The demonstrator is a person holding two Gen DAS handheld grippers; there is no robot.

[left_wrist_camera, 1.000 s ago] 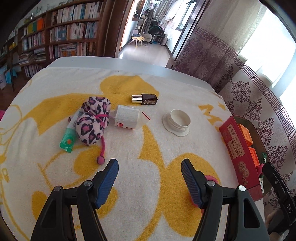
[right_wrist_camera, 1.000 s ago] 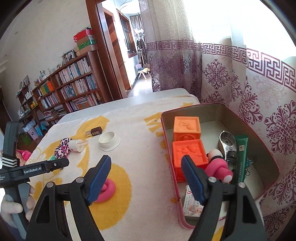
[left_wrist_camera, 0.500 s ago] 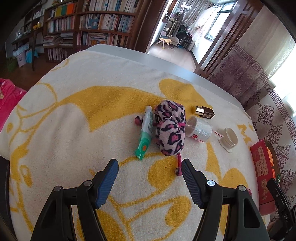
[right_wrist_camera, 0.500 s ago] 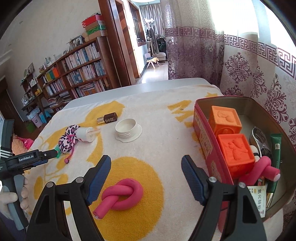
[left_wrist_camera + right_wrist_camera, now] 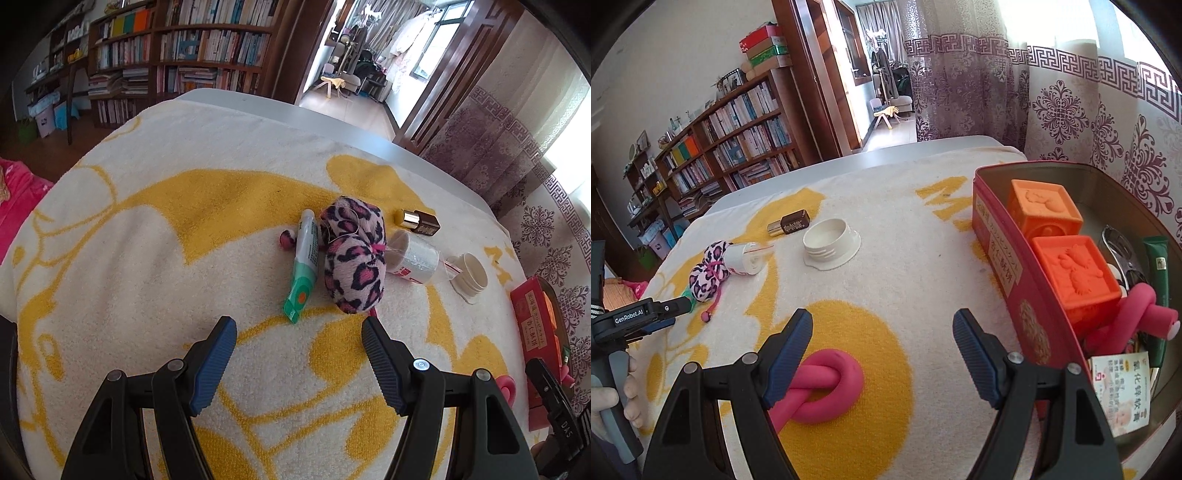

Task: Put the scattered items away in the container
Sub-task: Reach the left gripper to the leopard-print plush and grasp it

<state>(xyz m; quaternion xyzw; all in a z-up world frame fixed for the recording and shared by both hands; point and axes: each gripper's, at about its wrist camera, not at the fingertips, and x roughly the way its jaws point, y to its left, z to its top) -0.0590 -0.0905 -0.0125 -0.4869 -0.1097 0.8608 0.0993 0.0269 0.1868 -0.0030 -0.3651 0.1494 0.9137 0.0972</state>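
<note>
My left gripper point(image 5: 299, 332) is open and empty, just short of a green-and-white tube point(image 5: 304, 264) and a leopard-print plush pouch point(image 5: 354, 254). Beyond them lie a white roll in a plastic bag point(image 5: 413, 254), a small brown bottle with a gold cap point(image 5: 417, 221) and a white lid point(image 5: 471, 273). My right gripper point(image 5: 882, 332) is open and empty above a knotted pink foam curler point(image 5: 827, 387) on the towel. The red tin point(image 5: 997, 254) at the right holds two orange blocks point(image 5: 1067, 273), another pink curler point(image 5: 1134, 314), a green tube and a leaflet.
A white-and-yellow towel point(image 5: 147, 229) covers the table. The white lid point(image 5: 831, 240), bottle point(image 5: 788, 223) and pouch point(image 5: 707, 273) also show in the right wrist view. The left gripper's body point(image 5: 635, 317) is at that view's left edge. Bookshelves and curtains stand behind.
My left gripper has swung left and closed in on the tube and pouch. My right gripper has moved left from the tin and down over the knotted pink curler.
</note>
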